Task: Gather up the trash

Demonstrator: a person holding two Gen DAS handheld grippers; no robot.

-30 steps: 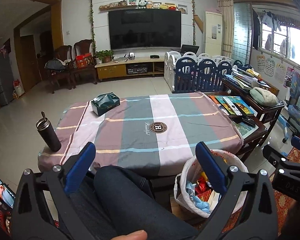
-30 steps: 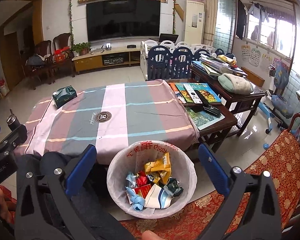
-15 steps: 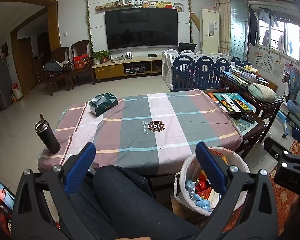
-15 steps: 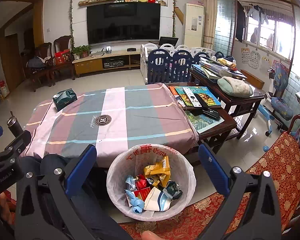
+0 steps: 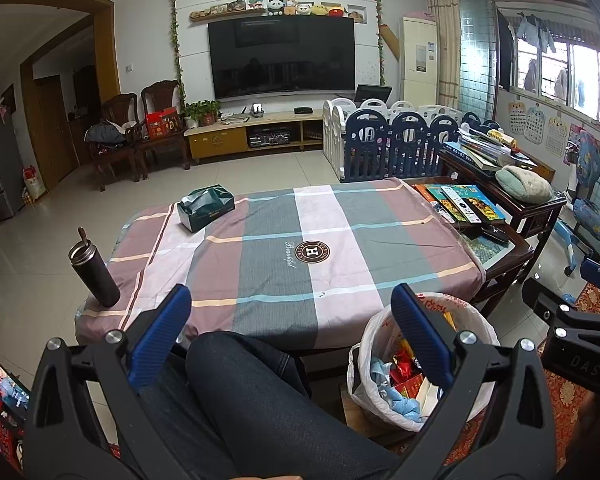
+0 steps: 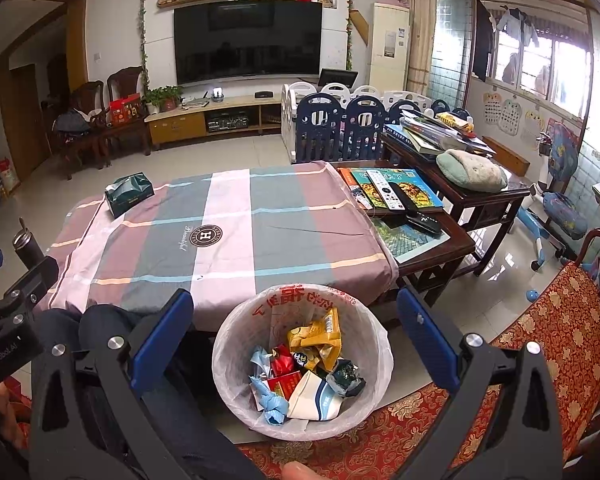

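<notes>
A living room with pale floor tiles is stretching back to a wall-mounted television [image 5: 282, 56], and a low table under a plaid cloth [image 5: 300, 248] is filling the middle of the left wrist view. A logo with an H and the word "Beautiful" is showing at the cloth's centre. A green tissue pack [image 5: 205, 207] and a dark flask [image 5: 94, 270] are sitting near its left edges — the rest is lying bare. The left gripper [image 5: 290, 332] is hovering over the person's knee [image 5: 252, 392], fingers spread wide and holding nothing.

In the right wrist view, the trash bin [image 6: 374, 364] is standing on the floor at the table's near edge, its liner bearing red characters, wrappers piled inside. The right gripper [image 6: 294, 338] is hanging above it, fingers apart and empty.
</notes>
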